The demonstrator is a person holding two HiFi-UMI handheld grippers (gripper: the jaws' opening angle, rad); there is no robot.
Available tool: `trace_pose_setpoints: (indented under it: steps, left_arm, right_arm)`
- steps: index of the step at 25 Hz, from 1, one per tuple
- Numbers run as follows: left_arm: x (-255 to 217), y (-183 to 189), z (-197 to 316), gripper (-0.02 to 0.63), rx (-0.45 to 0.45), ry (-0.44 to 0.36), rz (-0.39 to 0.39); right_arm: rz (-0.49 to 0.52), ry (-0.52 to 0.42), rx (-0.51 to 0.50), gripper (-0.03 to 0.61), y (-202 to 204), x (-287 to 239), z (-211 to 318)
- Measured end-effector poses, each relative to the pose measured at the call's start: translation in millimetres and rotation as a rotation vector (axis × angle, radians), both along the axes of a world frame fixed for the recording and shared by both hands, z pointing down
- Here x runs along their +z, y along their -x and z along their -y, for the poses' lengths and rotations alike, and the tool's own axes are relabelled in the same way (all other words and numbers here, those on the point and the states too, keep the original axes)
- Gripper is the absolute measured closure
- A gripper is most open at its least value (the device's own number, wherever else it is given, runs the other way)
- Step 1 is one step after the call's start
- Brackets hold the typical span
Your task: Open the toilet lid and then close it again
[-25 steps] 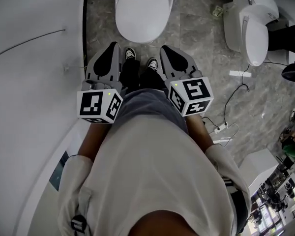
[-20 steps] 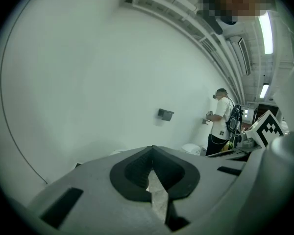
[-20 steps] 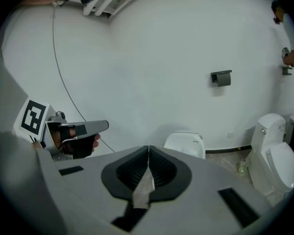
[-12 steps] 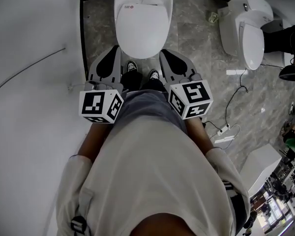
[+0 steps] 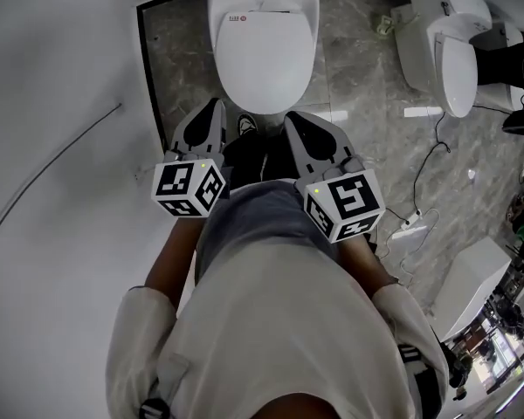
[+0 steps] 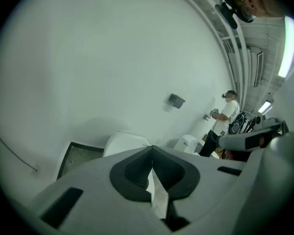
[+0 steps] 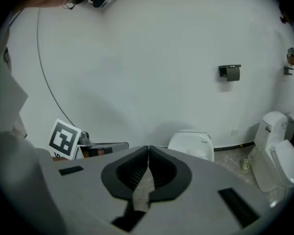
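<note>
A white toilet (image 5: 264,42) stands at the top middle of the head view with its lid down flat. My left gripper (image 5: 216,106) and right gripper (image 5: 291,117) are held side by side just short of the bowl's front rim, touching nothing. Both are shut and empty, their dark pads meeting in a closed line. The same toilet (image 6: 125,143) peeks over the left gripper (image 6: 152,149) in the left gripper view. In the right gripper view the toilet (image 7: 191,143) sits behind and right of the right gripper (image 7: 148,149).
A white wall (image 5: 61,147) runs close on the left. A second toilet (image 5: 450,46) stands at the right, with cables and a power strip (image 5: 415,221) on the marble floor and a white box (image 5: 472,286) lower right. Another person (image 6: 228,119) stands far off by the wall.
Both grippers have moved forward toward the toilet, the left one also dropping. The toilet now sits closer and fuller in the head view. The jaws stayed shut.
</note>
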State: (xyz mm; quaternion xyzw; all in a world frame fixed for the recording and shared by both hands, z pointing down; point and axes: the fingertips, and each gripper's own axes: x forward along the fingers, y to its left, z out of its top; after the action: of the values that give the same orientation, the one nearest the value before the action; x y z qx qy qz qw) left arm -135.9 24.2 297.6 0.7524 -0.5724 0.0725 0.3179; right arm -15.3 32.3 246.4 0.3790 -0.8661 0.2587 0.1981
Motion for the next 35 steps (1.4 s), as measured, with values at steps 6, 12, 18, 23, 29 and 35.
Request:
trace_pose_setpoints:
  steps: [6,12,18,23,29,35]
  left_arm:
    - [70.2,8.3,-1.7,0.612,-0.055,0.172,-0.155]
    - [137.7,13.1,-12.7,0.612,-0.083,0.262,-0.138]
    - [193.4,6.0,-22.4,0.612,-0.109,0.317,-0.139]
    - [245.4,9.4,-29.3,0.612,-0.161,0.373,-0.145]
    - [302.8,12.5,-33.8,0.612,-0.179,0.427,-0.142]
    - [357.8,13.1,-46.7,0.612,-0.195,0.484,-0.206]
  right_arm:
    - [-0.017,0.063,-0.030,0.568,12.8,21.0,-3.3]
    - [-0.055,0.104,-0.082,0.568,22.0,49.0,-9.5]
    - [-0.045,0.173,-0.105,0.568,16.2,78.8,-21.8]
    - [-0.058,0.217,-0.123,0.568,11.6,102.6,-26.8]
    - [-0.038,0.270,-0.115,0.568,9.6,130.9,-32.9]
    - [-0.039,0.318,-0.115,0.568,8.1,153.9,-51.3]
